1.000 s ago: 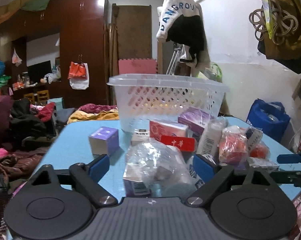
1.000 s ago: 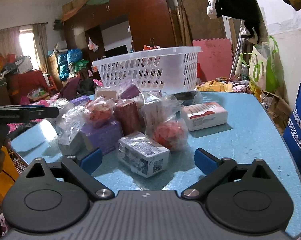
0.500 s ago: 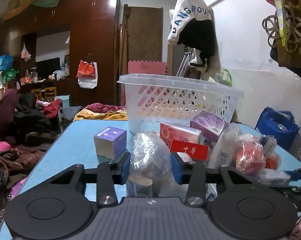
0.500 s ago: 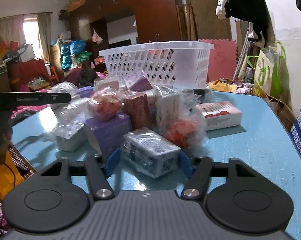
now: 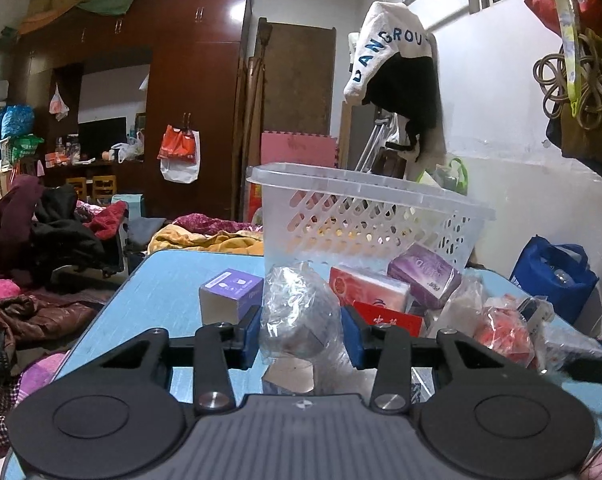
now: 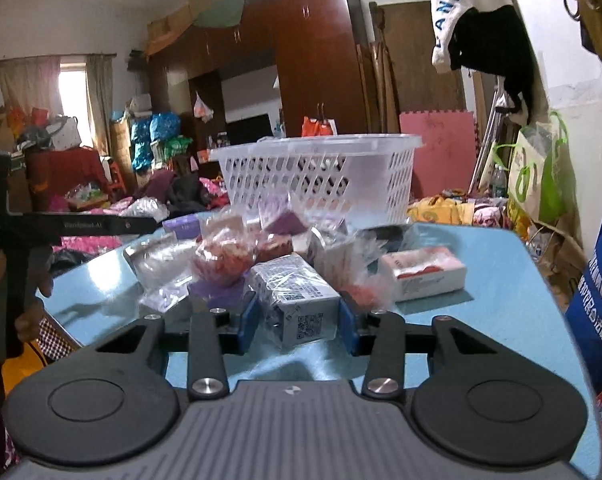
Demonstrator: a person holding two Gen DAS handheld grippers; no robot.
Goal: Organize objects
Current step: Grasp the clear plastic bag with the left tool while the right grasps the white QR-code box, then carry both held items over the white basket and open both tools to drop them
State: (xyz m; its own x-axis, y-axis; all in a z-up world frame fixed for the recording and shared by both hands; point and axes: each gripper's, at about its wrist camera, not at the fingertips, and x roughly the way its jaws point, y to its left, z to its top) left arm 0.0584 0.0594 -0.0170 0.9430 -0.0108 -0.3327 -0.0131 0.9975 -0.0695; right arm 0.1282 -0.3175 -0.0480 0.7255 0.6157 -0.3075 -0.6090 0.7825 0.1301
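On the blue table [image 5: 161, 288] lies a heap of small boxes and bagged items in front of a white slotted basket [image 5: 365, 208]. My left gripper [image 5: 301, 334] is shut on a box in a crinkled clear bag [image 5: 297, 308] at the heap's near edge. In the right wrist view my right gripper [image 6: 297, 322] has its jaws closing on a white box wrapped in clear film [image 6: 297, 296], and both pads touch its sides. The basket [image 6: 321, 176] stands behind the heap.
A purple box [image 5: 229, 292], a red box [image 5: 367, 288] and a purple pack [image 5: 423, 276] lie near the basket. A white-and-red box [image 6: 421, 274] sits right of the heap. The left gripper's handle and a hand [image 6: 25, 280] are at the table's left edge.
Both grippers' jaws have come in from wide open onto their items: the left on the bagged box, the right on the film-wrapped box. The right gripper has risen slightly.
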